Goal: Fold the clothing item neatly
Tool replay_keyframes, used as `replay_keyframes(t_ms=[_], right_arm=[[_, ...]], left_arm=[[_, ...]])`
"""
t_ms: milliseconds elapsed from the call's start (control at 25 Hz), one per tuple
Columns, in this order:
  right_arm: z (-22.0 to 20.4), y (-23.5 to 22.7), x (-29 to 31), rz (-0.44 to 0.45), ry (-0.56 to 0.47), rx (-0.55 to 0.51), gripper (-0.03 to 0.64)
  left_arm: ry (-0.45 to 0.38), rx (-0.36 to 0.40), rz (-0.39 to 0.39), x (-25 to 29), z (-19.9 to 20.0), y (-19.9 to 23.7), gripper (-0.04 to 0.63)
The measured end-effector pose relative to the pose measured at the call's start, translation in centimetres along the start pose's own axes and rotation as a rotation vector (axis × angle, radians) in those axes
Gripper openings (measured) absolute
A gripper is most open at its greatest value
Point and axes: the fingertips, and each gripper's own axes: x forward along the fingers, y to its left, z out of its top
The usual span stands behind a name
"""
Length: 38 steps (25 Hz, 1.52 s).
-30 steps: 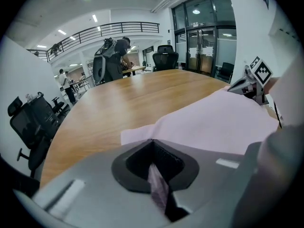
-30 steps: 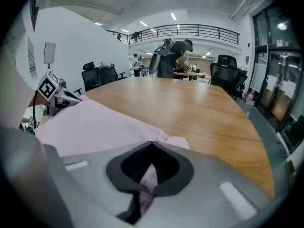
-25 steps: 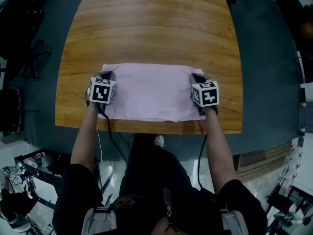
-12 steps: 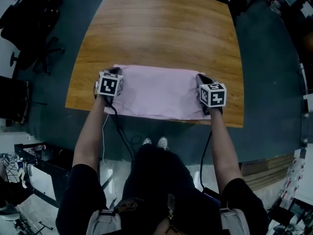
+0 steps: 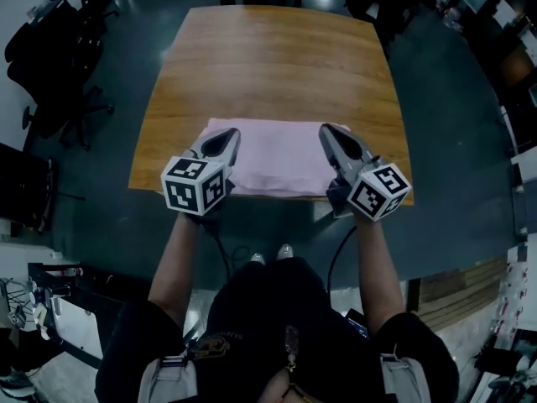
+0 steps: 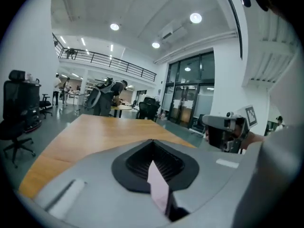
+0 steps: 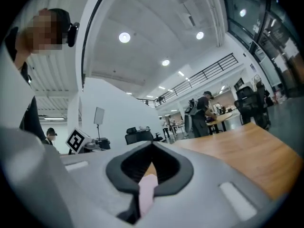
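Note:
A pink garment (image 5: pixel 277 154) lies across the near part of the wooden table (image 5: pixel 268 57). My left gripper (image 5: pixel 226 138) is shut on its near left corner. My right gripper (image 5: pixel 329 133) is shut on its near right corner. Both are raised above the table, pointing away from me and roughly level, and the cloth's near edge hangs up from the table between them. A pink sliver of cloth (image 6: pixel 159 186) is pinched between the closed jaws of the left gripper (image 6: pixel 153 148). The same pink cloth (image 7: pixel 146 191) sits in the right gripper (image 7: pixel 152 151).
Black office chairs (image 5: pixel 59 65) stand on the dark floor left of the table. The table's near edge (image 5: pixel 268 196) runs just under the cloth. People and desks (image 6: pixel 107 99) are far behind the table. The right gripper's marker cube (image 6: pixel 250 115) shows in the left gripper view.
Both grippers rose from the table toward the camera, carrying the cloth's near corners up. The visible pink area on the table got shorter front to back.

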Motion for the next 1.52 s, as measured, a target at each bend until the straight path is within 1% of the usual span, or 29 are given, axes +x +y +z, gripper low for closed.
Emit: replay_keyframes(t_ms=[80, 160, 240, 320, 440, 520, 640, 800, 960, 1520], right_arm=[[0.2, 3.6, -0.6, 0.05, -0.01, -0.016, 0.002], [-0.4, 6.4, -1.0, 0.079, 0.01, -0.038, 0.003], [-1.5, 8.3, -1.2, 0.096, 0.038, -0.053, 0.002], [-2.4, 9.7, -1.4, 0.099, 0.052, -0.051, 0.002], [-3.0, 11.3, -2.2, 0.076, 0.061, -0.027, 0.002], [-2.6, 12.1, -2.6, 0.058, 0.055, -0.022, 0.002], [-1.9, 12.7, -3.1, 0.015, 0.054, -0.071, 0.002], [-0.9, 13.1, -3.4, -0.03, 0.038, -0.111, 0.002], [-0.7, 13.5, -3.2, -0.036, 0.028, -0.11, 0.002], [-0.4, 13.6, -2.8, -0.047, 0.045, -0.121, 0.003]], left_arm=[[-0.024, -0.017, -0.067, -1.4, 0.0, -3.4, 0.008], [-0.035, -0.016, -0.111, -2.7, 0.0, -6.0, 0.008], [-0.035, -0.002, -0.137, -3.7, -0.1, -7.4, 0.008], [-0.029, 0.014, -0.146, -4.5, -0.2, -7.9, 0.008], [-0.021, 0.024, -0.14, -5.8, -0.5, -8.4, 0.008], [-0.021, 0.046, -0.122, -6.4, -0.3, -8.8, 0.008], [-0.032, 0.076, -0.095, -7.1, 0.2, -9.5, 0.008], [-0.054, 0.087, -0.067, -8.0, 0.8, -9.7, 0.008], [-0.059, 0.093, -0.047, -8.4, 1.0, -9.6, 0.008], [-0.064, 0.103, -0.063, -8.2, 1.9, -10.1, 0.008]])
